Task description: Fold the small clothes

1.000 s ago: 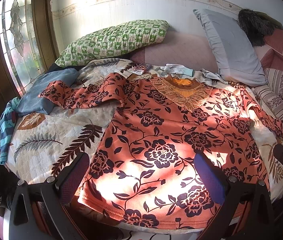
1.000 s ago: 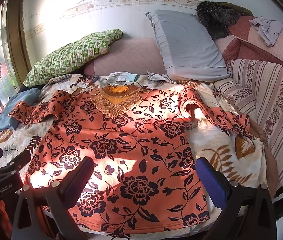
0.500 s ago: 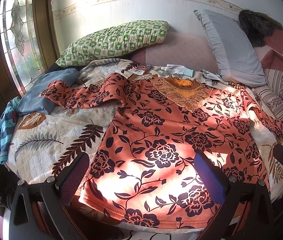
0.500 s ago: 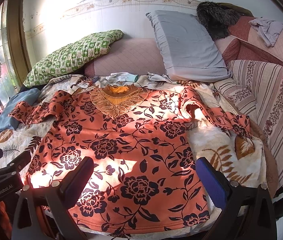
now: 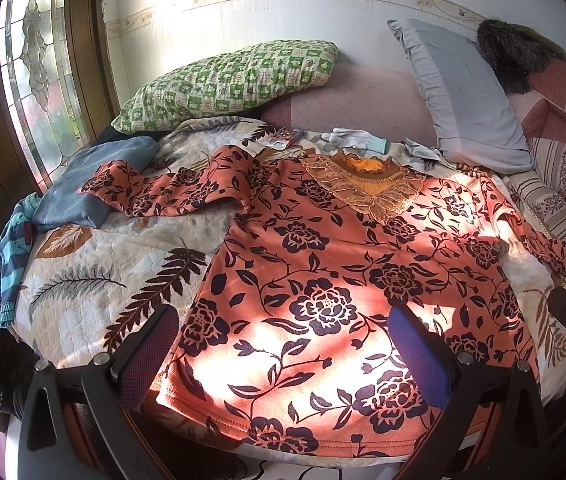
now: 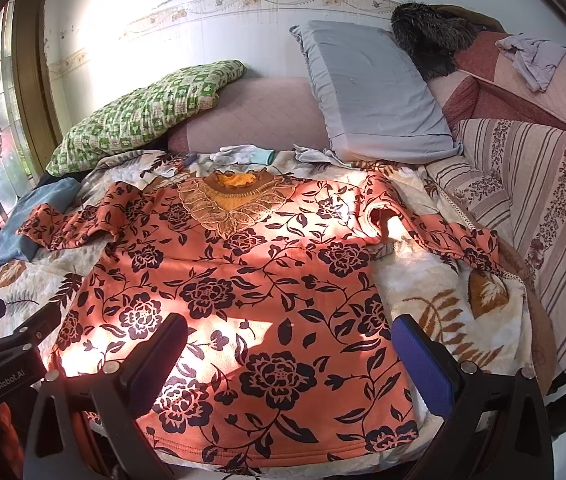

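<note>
An orange long-sleeved top with black flowers (image 5: 323, 280) (image 6: 243, 280) lies spread flat on the bed, front up, gold lace collar (image 5: 367, 184) (image 6: 235, 204) toward the wall. Its left sleeve (image 5: 155, 192) stretches onto the blanket; its right sleeve (image 6: 443, 236) runs to the striped cushion. My left gripper (image 5: 283, 344) hovers open over the hem's left part, nothing between its fingers. My right gripper (image 6: 287, 352) hovers open above the lower right of the top, also holding nothing. Each gripper's body shows at the edge of the other's view.
The leaf-print blanket (image 5: 95, 272) covers the bed. A green checked pillow (image 5: 227, 76) and grey pillow (image 5: 463, 92) lean on the wall. Folded blue clothes (image 5: 83, 184) lie at the left edge, white gloves (image 6: 243, 154) behind the collar, striped cushions (image 6: 543, 200) on the right.
</note>
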`<control>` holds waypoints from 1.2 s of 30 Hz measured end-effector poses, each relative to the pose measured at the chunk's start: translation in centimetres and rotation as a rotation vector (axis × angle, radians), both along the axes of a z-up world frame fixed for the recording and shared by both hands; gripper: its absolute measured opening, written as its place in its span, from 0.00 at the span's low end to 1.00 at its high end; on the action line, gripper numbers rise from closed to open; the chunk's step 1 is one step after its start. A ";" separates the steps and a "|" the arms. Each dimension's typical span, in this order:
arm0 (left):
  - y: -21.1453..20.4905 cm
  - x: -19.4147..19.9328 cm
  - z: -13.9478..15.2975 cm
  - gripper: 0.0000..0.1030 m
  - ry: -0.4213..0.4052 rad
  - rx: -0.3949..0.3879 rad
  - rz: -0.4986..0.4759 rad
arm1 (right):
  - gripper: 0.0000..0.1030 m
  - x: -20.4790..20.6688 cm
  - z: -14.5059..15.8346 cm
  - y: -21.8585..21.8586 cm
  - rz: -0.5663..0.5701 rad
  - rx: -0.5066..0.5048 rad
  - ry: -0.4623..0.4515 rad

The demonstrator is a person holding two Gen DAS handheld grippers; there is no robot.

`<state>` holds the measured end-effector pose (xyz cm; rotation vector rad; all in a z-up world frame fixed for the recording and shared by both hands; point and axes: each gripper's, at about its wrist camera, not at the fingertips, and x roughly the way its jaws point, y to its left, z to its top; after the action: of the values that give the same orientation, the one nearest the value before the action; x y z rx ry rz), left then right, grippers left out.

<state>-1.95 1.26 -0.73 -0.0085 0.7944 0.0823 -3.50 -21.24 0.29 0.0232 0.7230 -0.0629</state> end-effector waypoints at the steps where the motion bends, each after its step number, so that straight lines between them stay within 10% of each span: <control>1: 0.1 0.0 0.0 1.00 0.006 -0.005 -0.002 | 1.00 0.0 0.0 0.0 -0.001 -0.001 -0.001; 10: 11.5 1.4 -6.3 1.00 0.252 -0.384 0.227 | 1.00 2.1 -4.6 -9.8 0.010 0.305 0.215; 15: 13.7 1.4 -9.4 1.00 0.305 -0.337 0.261 | 1.00 2.4 -10.5 -18.9 -0.129 0.531 0.394; 21: 13.6 1.5 -11.0 0.99 0.322 -0.421 0.203 | 0.94 2.1 -14.0 -18.8 -0.069 0.624 0.469; 25: 13.9 1.4 -10.9 0.61 0.312 -0.473 0.166 | 0.61 2.2 -15.1 -17.9 -0.048 0.649 0.489; 33: 14.0 1.7 -13.4 0.56 0.383 -0.443 0.186 | 0.62 3.1 -16.3 -16.7 -0.032 0.577 0.517; 35: 13.9 1.5 -13.2 0.14 0.393 -0.384 0.188 | 0.41 3.0 -16.2 -16.2 0.009 0.582 0.517; 36: 14.1 1.4 -13.1 0.10 0.392 -0.404 0.184 | 0.15 3.0 -16.3 -16.0 0.016 0.577 0.528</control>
<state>-0.56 15.35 -13.85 -0.4606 1.1906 0.0980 -0.50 -37.22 -15.97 0.5697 1.2493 0.1631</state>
